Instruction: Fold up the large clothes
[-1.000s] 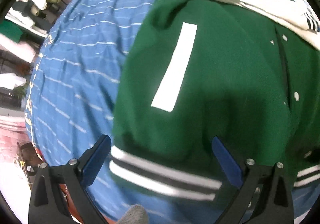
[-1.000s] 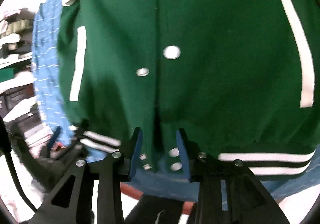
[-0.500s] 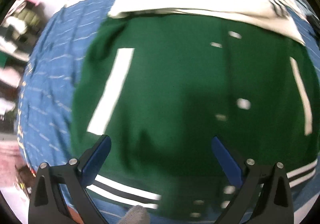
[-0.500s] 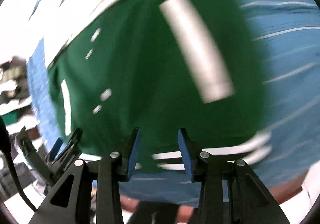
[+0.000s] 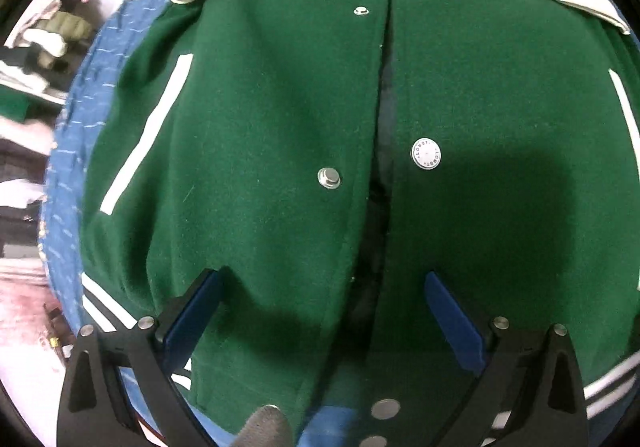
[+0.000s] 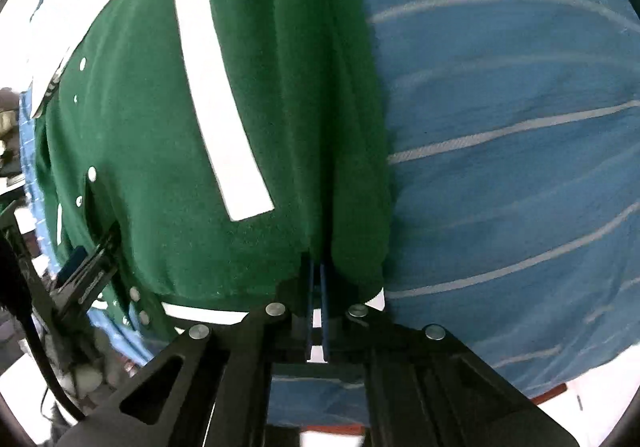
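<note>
A green varsity jacket (image 5: pixel 260 151) lies front-up on a blue striped cloth (image 6: pixel 512 135) covering the worktop, its snap placket slightly parted and white sleeves folded across the top. The left tool (image 5: pixel 320 307) hovers over the hem near the placket, blue pads spread wide — nothing between them. The right tool (image 6: pixel 318 287) is pinched nearly closed on the jacket's side edge at the striped hem band.

Clothes-sorting room: shelves of folded garments (image 5: pixel 44 43) beside a blue striped table cover (image 6: pixel 500 127).
</note>
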A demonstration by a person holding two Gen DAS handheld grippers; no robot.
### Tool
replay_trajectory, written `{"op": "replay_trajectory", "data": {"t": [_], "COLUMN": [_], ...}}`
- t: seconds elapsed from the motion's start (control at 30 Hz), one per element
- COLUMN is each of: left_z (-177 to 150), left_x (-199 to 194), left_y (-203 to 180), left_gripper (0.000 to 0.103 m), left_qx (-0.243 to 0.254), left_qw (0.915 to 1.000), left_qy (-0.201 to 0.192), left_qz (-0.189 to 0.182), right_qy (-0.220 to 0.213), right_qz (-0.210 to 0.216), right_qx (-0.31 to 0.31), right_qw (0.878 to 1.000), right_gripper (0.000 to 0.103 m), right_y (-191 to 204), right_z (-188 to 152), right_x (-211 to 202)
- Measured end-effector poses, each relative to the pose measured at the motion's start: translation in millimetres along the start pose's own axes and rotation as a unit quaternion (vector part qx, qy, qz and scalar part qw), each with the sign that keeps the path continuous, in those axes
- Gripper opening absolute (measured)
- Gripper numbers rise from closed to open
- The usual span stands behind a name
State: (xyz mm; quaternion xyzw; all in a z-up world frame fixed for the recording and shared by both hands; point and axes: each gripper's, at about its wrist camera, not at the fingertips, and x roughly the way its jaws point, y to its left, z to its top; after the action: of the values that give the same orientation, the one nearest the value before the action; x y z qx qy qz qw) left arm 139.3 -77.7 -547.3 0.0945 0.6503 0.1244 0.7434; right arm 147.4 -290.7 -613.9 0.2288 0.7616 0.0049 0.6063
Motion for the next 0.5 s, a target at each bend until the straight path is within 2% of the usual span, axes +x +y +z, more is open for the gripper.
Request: {"op": "replay_trajectory", "data": {"t": [0.13, 0.2, 0.23, 0.27, 0.3, 0.33, 0.4, 0.5], "left_z": [3, 4, 6, 8, 10, 12, 12, 6], "left_x": [2, 3, 4, 4, 2, -4, -21, -52], "left_y": [-12, -14, -17, -20, -24, -33, -48, -71], "left_gripper": [0.103, 0.103, 0.103, 0.103, 0.103, 0.103, 0.103, 0.103], "left_qx": [-0.019, -0.041, -0.052, -0.059, -0.057, -0.049, -0.036, -0.026], "left_qw": [0.9990, 0.9977, 0.9967, 0.9953, 0.9940, 0.9902, 0.9813, 0.9686], "left_qy": [-0.008, -0.012, -0.011, -0.010, -0.008, -0.007, -0.014, -0.020], "left_qz": [0.039, 0.053, 0.061, 0.076, 0.094, 0.130, 0.189, 0.246], "right_qy": [0.050, 0.045, 0.038, 0.030, 0.018, 0.004, -0.017, -0.035], "right_qz": [0.051, 0.069, 0.067, 0.061, 0.052, 0.039, 0.001, -0.058], "right_qx": [-0.030, -0.064, -0.075, -0.081, -0.088, -0.098, -0.115, -0.123], "right_qw": [0.997, 0.995, 0.994, 0.994, 0.995, 0.994, 0.993, 0.990], "right_gripper": [0.007, 0.015, 0.027, 0.043, 0.050, 0.058, 0.059, 0.059], "right_y": [5, 5, 1, 0, -6, -13, -20, -46], "right_z": [27, 37, 42, 44, 50, 57, 68, 91], "right_x": [-9, -31, -42, -51, -60, -69, -74, -81]}}
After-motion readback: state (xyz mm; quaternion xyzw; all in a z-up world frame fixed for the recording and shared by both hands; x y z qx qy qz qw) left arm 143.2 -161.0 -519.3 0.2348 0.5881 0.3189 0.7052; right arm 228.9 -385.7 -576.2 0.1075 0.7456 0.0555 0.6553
